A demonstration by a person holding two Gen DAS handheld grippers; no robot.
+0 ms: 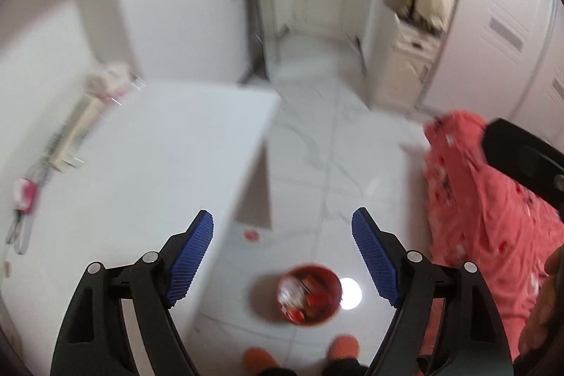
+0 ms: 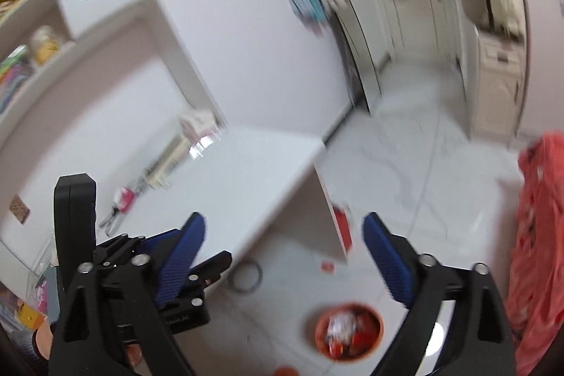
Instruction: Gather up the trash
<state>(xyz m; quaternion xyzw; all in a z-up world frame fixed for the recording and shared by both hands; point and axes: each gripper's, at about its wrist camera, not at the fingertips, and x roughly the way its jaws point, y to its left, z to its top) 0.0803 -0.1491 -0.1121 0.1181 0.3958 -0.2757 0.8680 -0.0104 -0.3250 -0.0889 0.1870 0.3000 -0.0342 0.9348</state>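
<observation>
A small red bin [image 1: 310, 295] stands on the white floor below me, filled with crumpled red and white wrappers; it also shows in the right wrist view [image 2: 349, 335]. My left gripper [image 1: 282, 252] is open and empty, high above the bin. My right gripper [image 2: 283, 256] is open and empty, also above the bin. A small red scrap [image 1: 252, 235] lies on the floor by the desk; it shows in the right wrist view too [image 2: 328, 266]. The left gripper's body [image 2: 116, 270] shows at the lower left of the right wrist view.
A white desk [image 1: 158, 164] stands on the left with books, scissors and a red item at its back edge. A pink bedspread [image 1: 493, 217] hangs on the right. A ring [image 2: 246, 275] lies on the floor. Orange slippers [image 1: 343, 346] show at the bottom. Cupboards stand behind.
</observation>
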